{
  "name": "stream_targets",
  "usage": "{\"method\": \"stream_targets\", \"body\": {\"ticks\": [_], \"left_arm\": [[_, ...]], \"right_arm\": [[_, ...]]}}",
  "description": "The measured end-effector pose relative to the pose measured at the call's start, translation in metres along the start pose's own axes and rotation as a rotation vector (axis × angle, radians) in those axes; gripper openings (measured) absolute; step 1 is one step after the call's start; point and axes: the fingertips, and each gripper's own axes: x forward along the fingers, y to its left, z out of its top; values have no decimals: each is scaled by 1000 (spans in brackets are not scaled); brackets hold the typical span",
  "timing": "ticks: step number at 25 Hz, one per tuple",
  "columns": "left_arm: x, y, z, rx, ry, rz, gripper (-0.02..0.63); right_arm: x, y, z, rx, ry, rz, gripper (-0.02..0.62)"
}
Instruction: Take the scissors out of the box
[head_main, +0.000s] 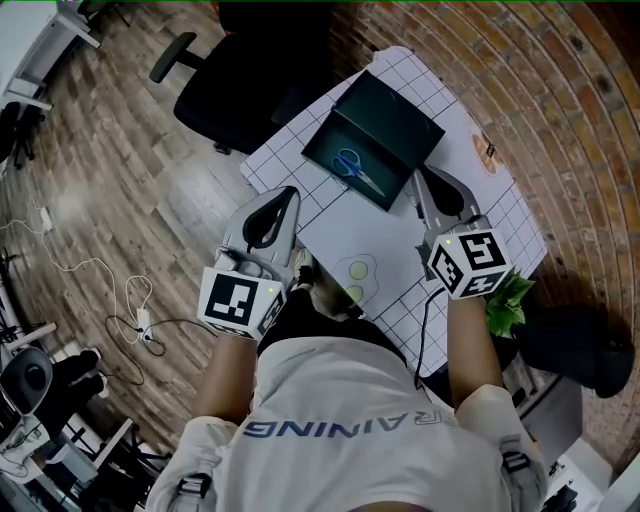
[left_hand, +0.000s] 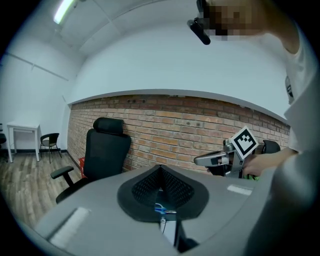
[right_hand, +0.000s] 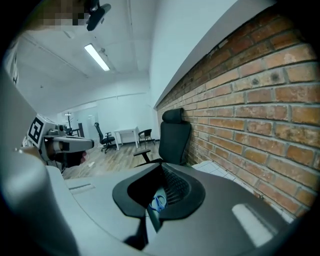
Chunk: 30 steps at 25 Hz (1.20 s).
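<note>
We're on the approach: the left gripper (head_main: 284, 200) and right gripper (head_main: 421, 180) hover just short of the box (head_main: 392, 122), each with its fingers pressed together on nothing, so we judge one must spread them and dip inside. The scissors (head_main: 360, 172) lie flat on the box floor. Their long axis runs diagonally along the near wall, blue handles far-left and blades aimed toward the right gripper.

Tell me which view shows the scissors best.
Head view: the scissors lie whole and unobstructed in the open box. Each gripper view shows only a scrap of their blue handles through the gap in its own jaws, small and low in frame.
</note>
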Motion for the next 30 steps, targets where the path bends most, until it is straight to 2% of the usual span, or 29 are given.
{"method": "stream_targets", "body": {"ticks": [5,13,18,24,26,30], "left_arm": [[13,17,-14,-25,19,-9,2],[25,40,-36,-76,48,-7,2],[24,46,-46,-100,98,-17,2],[24,63,-57,-147,90,6,2],[25,65,-57,-141,73,4,2],[22,71,-65,-164,96,13,2]], "right_arm": [[51,10,-32,-59,192,63,79],[126,38,-98,-207,537,210,129],[158,41,-141,-284,715,233,147],[184,34,-181,-317,872,245,152],[191,32,-190,-326,905,247,163],[198,26,-204,-353,949,235,161]]}}
